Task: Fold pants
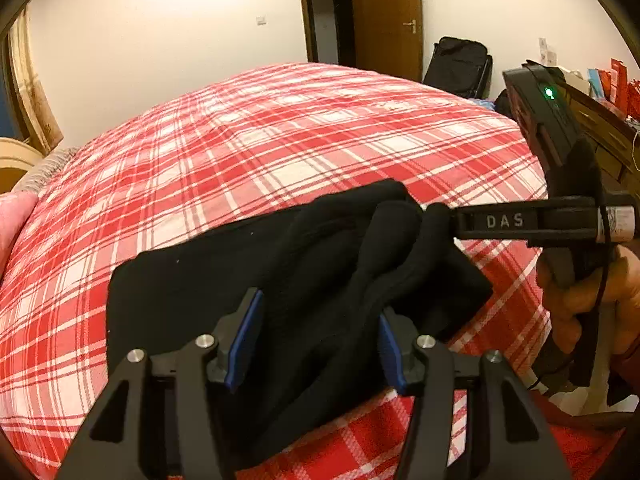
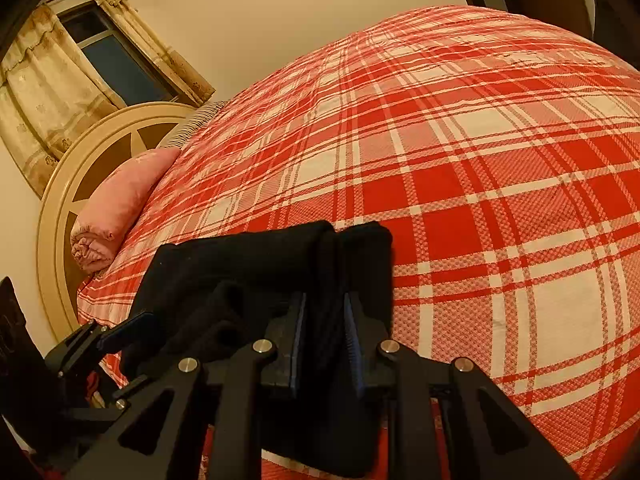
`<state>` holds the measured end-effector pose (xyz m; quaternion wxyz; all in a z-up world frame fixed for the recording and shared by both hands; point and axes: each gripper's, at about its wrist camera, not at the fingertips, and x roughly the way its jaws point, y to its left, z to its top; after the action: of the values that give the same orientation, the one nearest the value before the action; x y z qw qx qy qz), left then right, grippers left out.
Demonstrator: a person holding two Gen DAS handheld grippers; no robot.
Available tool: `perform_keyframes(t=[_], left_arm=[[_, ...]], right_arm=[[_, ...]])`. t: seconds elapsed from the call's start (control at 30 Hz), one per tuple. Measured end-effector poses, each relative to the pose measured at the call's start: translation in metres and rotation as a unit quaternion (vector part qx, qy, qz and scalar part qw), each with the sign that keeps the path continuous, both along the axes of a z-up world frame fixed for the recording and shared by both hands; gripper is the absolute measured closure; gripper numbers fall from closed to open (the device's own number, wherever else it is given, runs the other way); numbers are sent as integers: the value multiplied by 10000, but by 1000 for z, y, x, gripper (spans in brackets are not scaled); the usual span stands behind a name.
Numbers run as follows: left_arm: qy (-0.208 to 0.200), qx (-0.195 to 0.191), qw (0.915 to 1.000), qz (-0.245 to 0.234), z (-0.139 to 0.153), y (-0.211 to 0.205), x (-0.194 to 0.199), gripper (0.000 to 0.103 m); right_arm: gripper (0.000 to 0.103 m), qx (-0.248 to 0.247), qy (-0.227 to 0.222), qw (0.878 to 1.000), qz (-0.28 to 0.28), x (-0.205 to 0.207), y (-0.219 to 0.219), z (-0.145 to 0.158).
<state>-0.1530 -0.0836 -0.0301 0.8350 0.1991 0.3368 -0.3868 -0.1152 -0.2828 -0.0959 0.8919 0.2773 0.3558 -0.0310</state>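
Plaid bed (image 1: 280, 140): right gripper (image 2: 325, 344) jaws clamp pants (image 1: 240, 272); left gripper (image 1: 316, 340) jaws wide.

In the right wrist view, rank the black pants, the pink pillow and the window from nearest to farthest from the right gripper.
1. The black pants, clamped between the right gripper fingers, nearest.
2. The pink pillow, off to the left at the head of the bed.
3. The window, upper left behind the curtains, farthest.
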Motion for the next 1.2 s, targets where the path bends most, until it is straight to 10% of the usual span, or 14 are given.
perform_keyframes(t=[0.73, 0.97, 1.2], left_arm=[[-154, 54, 9980, 612, 47, 73, 29, 36], [-197, -92, 9791, 2021, 33, 92, 106, 30], [378, 106, 9640, 2630, -24, 85, 140, 28]], right_arm=[[83, -402, -15, 9991, 113, 2, 4, 3], [83, -1700, -636, 9823, 469, -24, 43, 50], [83, -1947, -19, 9720, 1314, -33, 69, 10]])
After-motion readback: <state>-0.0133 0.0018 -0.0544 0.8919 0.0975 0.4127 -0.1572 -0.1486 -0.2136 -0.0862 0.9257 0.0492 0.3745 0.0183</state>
